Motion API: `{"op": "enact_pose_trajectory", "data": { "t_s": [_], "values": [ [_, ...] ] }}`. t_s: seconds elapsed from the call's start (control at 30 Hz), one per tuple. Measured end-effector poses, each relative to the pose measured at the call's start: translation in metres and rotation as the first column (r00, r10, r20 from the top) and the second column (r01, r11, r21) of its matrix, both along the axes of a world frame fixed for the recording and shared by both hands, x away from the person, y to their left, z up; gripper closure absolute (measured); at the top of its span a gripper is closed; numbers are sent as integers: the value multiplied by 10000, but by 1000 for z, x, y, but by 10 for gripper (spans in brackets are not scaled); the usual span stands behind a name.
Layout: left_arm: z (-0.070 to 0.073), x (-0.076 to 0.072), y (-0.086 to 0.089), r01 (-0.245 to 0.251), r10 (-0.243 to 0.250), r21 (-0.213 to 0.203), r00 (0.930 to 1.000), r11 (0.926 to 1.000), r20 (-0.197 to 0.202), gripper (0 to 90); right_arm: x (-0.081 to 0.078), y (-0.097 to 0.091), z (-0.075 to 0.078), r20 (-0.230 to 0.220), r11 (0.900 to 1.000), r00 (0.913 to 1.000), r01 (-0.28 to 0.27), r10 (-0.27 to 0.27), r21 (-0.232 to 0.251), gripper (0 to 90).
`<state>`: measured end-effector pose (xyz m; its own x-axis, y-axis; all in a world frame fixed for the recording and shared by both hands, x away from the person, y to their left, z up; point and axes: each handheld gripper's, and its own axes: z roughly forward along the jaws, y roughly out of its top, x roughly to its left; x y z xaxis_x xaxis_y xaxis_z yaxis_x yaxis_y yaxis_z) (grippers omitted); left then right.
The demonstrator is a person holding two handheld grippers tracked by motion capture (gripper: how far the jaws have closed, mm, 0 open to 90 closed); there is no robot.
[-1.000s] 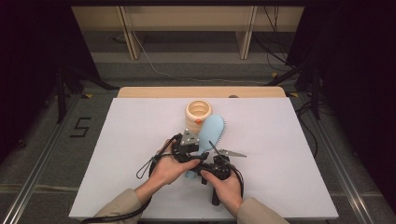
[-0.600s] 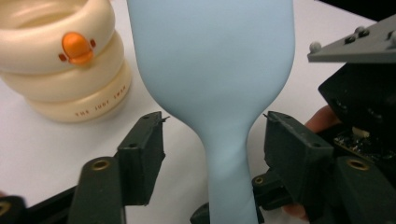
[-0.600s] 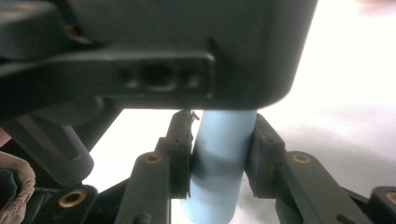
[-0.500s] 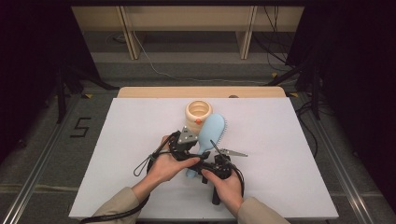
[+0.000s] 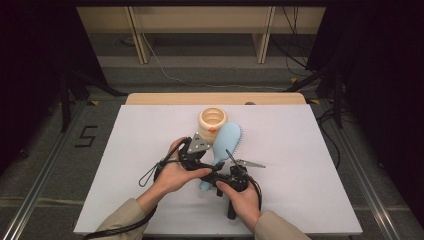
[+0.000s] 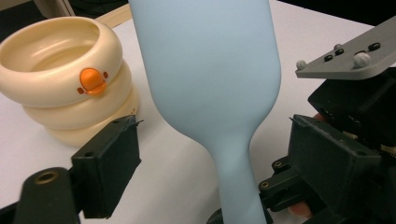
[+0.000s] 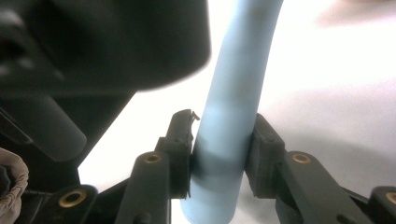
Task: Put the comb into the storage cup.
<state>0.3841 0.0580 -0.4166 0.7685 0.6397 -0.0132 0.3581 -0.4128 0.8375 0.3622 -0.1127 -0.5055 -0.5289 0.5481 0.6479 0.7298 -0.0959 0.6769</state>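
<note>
Pale blue plastic marks the hairbrush (image 5: 226, 145), which is held above the middle of the white bench (image 5: 320, 165) by its handle, clenched near the end between the jaws of the right gripper (image 7: 218, 154), presumably so that the head is kept steady just beside the cream ringed cup (image 5: 212, 122). Its neck is straddled by the left gripper (image 6: 212, 161), whose jaws have just been opening and are now released, with the pads (image 6: 114, 154) seen apart from the handle, likely because the brush has been passed to the other hand.
</note>
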Motion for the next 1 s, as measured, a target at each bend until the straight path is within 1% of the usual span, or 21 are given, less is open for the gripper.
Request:
{"op": "enact_pose_trajectory", "data": {
  "t_s": [0.13,0.27,0.37,0.47,1.0],
  "values": [
    [3,1,3,-45,45,67,10000,10000,2,154,0,0,0,-11,10000,10000,-10,10,-8,665],
    [5,2,5,-166,166,-26,9998,9999,79,145,0,0,-1,-87,10000,10000,-10,10,0,665],
    [7,2,7,-231,231,-25,9996,9997,133,124,0,0,-1,-93,10000,10000,-10,10,-2,665],
    [8,3,8,-187,187,-31,9996,9998,211,91,0,0,-1,-95,10000,10000,-8,8,0,665],
    [15,5,14,-415,420,-178,9987,9990,306,93,0,0,-2,-178,10000,9998,-9,9,8,665]
  ]
}}
